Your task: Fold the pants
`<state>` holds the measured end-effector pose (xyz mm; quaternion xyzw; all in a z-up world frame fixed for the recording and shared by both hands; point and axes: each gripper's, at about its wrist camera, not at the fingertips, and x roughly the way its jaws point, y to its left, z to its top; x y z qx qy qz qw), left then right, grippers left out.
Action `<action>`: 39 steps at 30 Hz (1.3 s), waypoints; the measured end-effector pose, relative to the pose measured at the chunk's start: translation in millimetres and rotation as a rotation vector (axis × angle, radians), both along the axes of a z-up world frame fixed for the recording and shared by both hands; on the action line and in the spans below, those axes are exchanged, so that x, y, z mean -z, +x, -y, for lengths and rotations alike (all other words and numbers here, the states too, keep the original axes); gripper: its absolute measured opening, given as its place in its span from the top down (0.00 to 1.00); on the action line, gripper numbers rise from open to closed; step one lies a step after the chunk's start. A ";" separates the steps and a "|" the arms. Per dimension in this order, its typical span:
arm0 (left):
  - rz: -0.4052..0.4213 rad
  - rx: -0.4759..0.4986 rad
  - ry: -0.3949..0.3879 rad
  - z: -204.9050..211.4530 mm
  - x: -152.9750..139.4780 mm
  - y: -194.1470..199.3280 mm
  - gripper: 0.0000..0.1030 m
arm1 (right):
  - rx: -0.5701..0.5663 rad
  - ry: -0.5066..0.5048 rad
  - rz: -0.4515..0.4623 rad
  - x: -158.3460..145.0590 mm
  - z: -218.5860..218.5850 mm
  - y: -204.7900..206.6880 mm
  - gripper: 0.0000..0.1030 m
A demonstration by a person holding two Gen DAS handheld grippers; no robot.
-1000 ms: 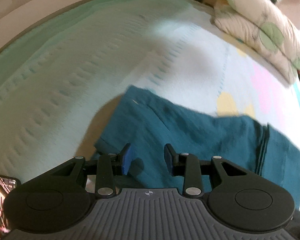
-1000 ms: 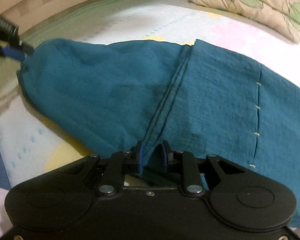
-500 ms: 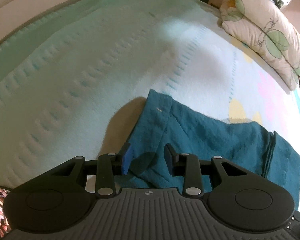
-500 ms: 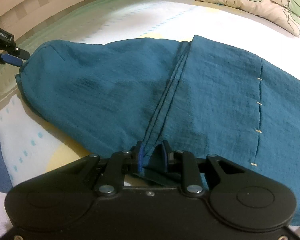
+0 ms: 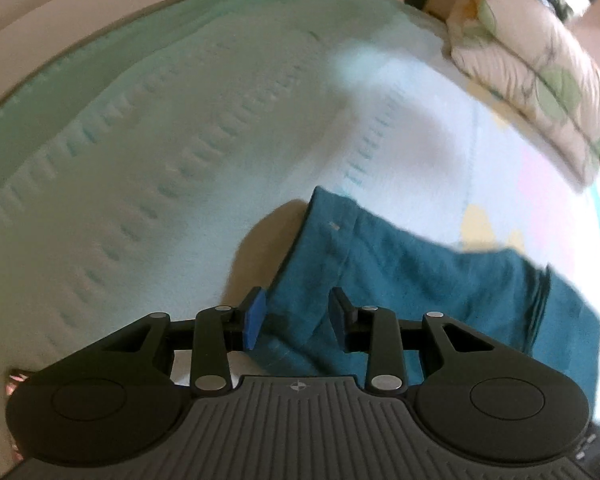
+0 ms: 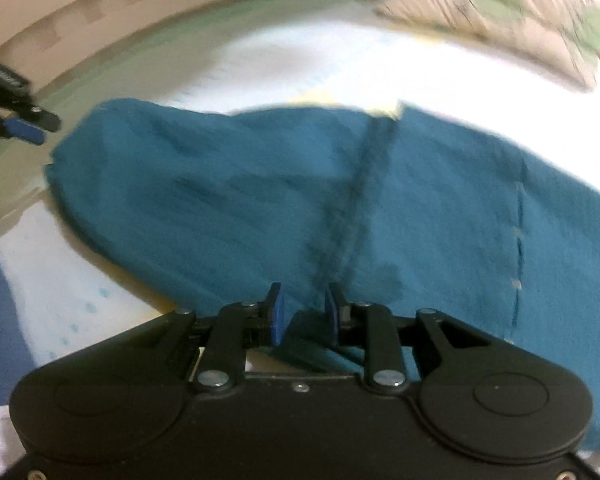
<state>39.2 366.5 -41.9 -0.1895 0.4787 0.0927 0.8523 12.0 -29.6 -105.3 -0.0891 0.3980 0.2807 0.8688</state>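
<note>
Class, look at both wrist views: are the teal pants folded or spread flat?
Folded. The pants lie doubled on the bed, a stacked edge crossing the middle.
</note>
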 end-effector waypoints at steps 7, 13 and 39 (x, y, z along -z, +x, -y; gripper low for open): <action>-0.045 0.070 -0.033 -12.7 8.5 -5.4 0.67 | -0.261 0.081 0.108 -25.0 -67.7 -24.3 0.66; -0.069 0.091 -0.049 -18.0 21.5 -14.0 0.67 | -0.434 0.098 0.179 -33.5 -132.1 -28.5 0.66; 0.025 0.152 -0.014 4.0 6.1 -15.2 0.67 | -0.371 0.272 -0.037 -24.0 -154.3 26.4 0.86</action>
